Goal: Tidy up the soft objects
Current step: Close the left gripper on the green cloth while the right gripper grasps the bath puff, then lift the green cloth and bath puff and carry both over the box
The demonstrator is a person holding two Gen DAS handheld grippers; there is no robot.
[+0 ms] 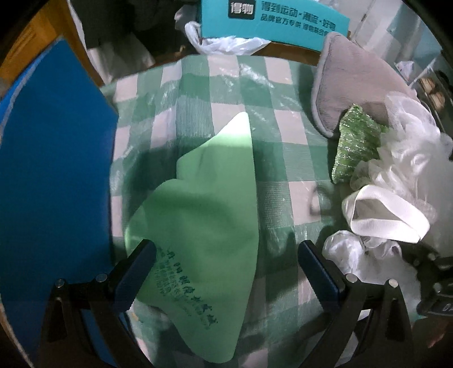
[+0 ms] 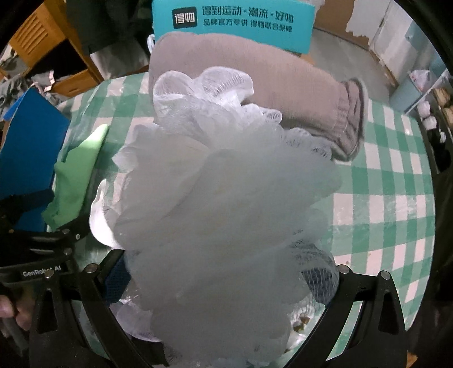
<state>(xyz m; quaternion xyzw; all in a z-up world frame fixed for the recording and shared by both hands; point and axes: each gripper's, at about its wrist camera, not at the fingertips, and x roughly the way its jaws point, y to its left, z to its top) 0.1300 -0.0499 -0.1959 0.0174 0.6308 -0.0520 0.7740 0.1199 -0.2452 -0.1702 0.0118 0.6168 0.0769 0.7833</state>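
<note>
My left gripper (image 1: 226, 269) is open above a light green cloth (image 1: 209, 215) with dark printed text, lying on the green-and-white checked tablecloth (image 1: 235, 82). Its left finger (image 1: 136, 277) touches the cloth's edge. A grey plush cloth (image 1: 356, 85), a glittery green scrubber (image 1: 354, 144) and a white mesh bath pouf (image 1: 407, 158) with a white strap loop (image 1: 388, 215) lie at the right. My right gripper (image 2: 223, 277) is closed on the white mesh bath pouf (image 2: 220, 192), which fills its view. The grey cloth (image 2: 254, 85) lies behind it.
A blue bin (image 1: 53, 169) stands at the left edge of the table, also in the right wrist view (image 2: 25, 150). A teal printed box (image 1: 271, 22) stands at the far edge. A white plastic bag (image 1: 226, 45) lies beside it. The left gripper's body (image 2: 36, 249) shows at the left.
</note>
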